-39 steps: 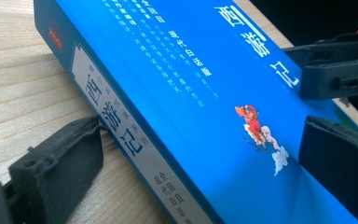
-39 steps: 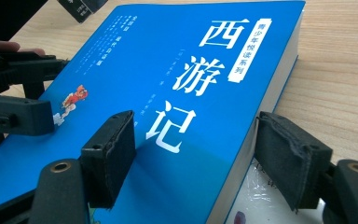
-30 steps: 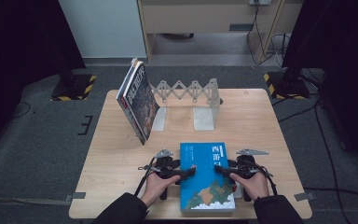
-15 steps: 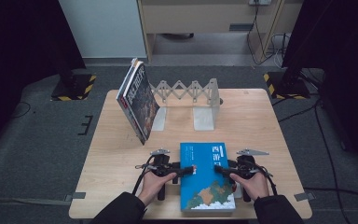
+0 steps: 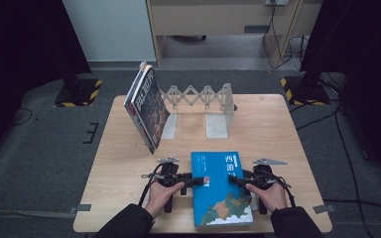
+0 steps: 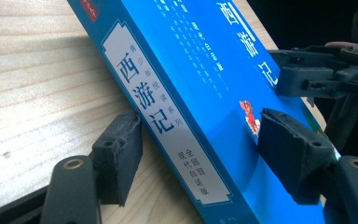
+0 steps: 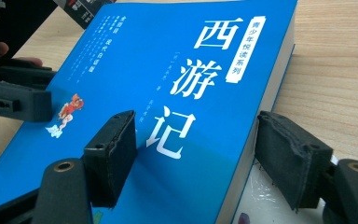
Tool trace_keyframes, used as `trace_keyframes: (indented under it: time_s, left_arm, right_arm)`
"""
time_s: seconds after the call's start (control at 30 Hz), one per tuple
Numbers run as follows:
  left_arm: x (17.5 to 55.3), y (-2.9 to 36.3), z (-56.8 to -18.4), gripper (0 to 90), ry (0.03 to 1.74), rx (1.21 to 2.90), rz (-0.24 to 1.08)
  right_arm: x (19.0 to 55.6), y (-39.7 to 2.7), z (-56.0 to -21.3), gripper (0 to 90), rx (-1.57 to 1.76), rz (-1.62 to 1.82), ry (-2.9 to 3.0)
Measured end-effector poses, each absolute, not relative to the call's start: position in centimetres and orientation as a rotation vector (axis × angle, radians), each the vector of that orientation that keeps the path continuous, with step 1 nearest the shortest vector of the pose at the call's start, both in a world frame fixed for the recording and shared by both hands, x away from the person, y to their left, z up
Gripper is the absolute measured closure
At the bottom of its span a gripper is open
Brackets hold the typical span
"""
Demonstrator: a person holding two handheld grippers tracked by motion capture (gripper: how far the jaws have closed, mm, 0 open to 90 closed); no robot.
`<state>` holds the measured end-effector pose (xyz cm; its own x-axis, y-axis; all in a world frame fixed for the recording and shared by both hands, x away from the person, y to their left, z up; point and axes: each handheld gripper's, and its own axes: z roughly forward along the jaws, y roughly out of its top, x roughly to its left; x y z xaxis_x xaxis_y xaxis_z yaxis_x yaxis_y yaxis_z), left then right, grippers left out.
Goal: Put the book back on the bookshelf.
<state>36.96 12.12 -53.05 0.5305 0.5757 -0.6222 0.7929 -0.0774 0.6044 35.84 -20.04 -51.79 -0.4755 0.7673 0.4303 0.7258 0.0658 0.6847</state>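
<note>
**Both grippers at the edges of a blue book**

An expanding metal book rack (image 5: 198, 96) stands at the back of the wooden table (image 5: 283, 129). A dark-covered book (image 5: 146, 106) leans tilted at its left end; the rest of the rack holds nothing.

A blue book (image 5: 220, 191) lies near the front edge. The left gripper (image 5: 194, 181) straddles its spine edge, one pad (image 6: 119, 151) beside the spine, the other (image 6: 291, 156) on the cover. The right gripper (image 5: 235, 180) straddles the page edge likewise. Whether either squeezes or merely touches, I cannot tell.

Compared with half a second ago, book and hands sit in about the same places.
</note>
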Motion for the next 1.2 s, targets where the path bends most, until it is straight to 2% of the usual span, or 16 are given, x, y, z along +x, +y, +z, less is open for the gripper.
trace_keyframes:
  time_s: [0.23,0.33,0.53,0.77,1.2]
  left_arm:
    - [36.9,12.3,-53.0,32.5,1.131,1.756,-0.298]
    - [36.9,12.1,-52.6,36.6,1.101,1.71,-0.313]
    - [37.0,11.8,-52.5,36.6,1.094,1.723,-0.313]
    - [36.7,10.7,-52.1,42.1,1.038,1.738,-0.351]
    - [36.7,10.3,-52.5,42.4,1.058,1.744,-0.352]
  right_arm:
    - [35.9,-20.0,-51.8,30.4,1.595,1.404,2.256]
    - [35.9,-19.9,-51.8,30.5,1.606,1.404,2.25]
    - [35.9,-20.0,-51.7,30.8,1.611,1.405,2.249]
    - [36.0,-19.6,-51.6,35.4,1.598,1.442,2.261]
    - [36.1,-19.4,-51.4,37.2,1.544,1.435,2.289]
